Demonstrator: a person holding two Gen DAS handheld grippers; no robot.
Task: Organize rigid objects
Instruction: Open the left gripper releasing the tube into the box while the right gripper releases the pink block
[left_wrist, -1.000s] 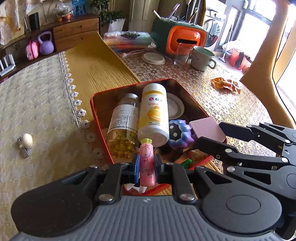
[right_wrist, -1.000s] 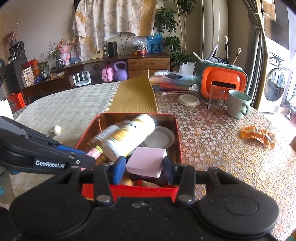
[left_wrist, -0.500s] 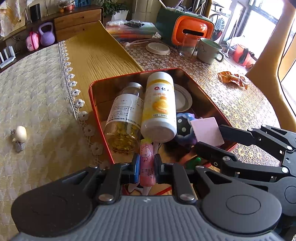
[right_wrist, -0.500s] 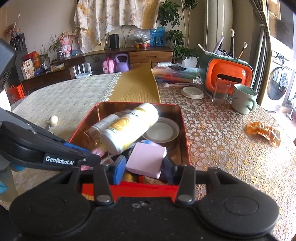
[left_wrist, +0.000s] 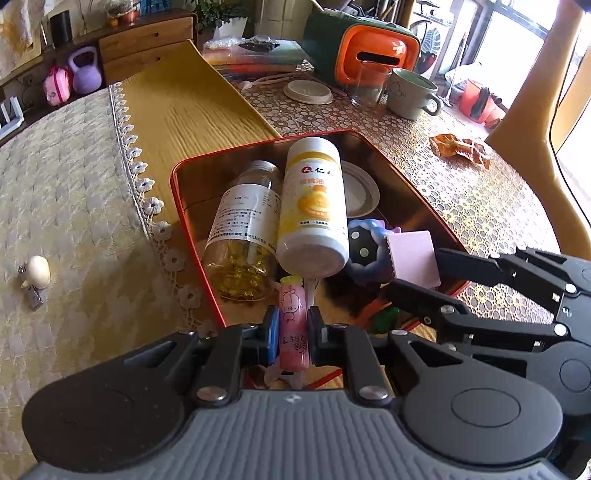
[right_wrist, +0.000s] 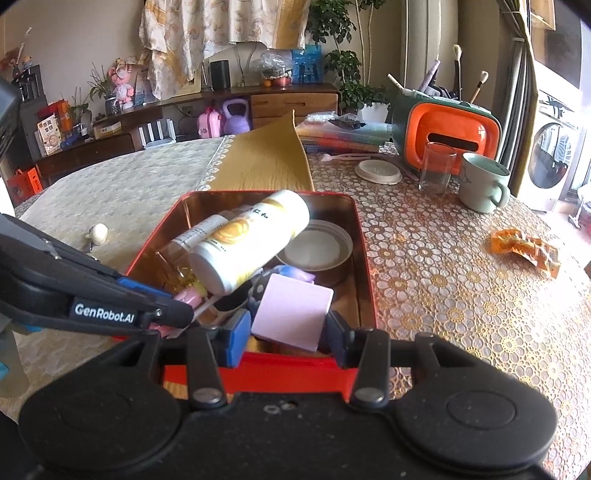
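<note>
Two grippers work over one red tin (left_wrist: 192, 229), the largest piece here, sitting on the lace-covered table (right_wrist: 461, 295) and already crowded, which suggests it serves as the collecting box. Largest inside: a white bottle with a yellow label (left_wrist: 314, 206) lying on its side, propped across a clear bottle of yellow capsules (left_wrist: 240, 236), both likely laid flat to fit under the rim. Behind them, a shallow white lid (right_wrist: 314, 247) rests on the tin floor. A dark dotted toy with purple edges (left_wrist: 364, 251) sits near the middle. Right gripper (right_wrist: 286, 328): jaws clamped on a pale pink square block (right_wrist: 291, 310), held tilted above the tin's near end, apparently waiting for a free gap. Left gripper (left_wrist: 291, 332): jaws closed on a small pink tube with a cartoon print (left_wrist: 293, 325), its tip just beside the white bottle's base. Both items look poised for release into the tin. Smallest, outside: a white keychain charm (left_wrist: 37, 273) left on the cloth, well apart.
</note>
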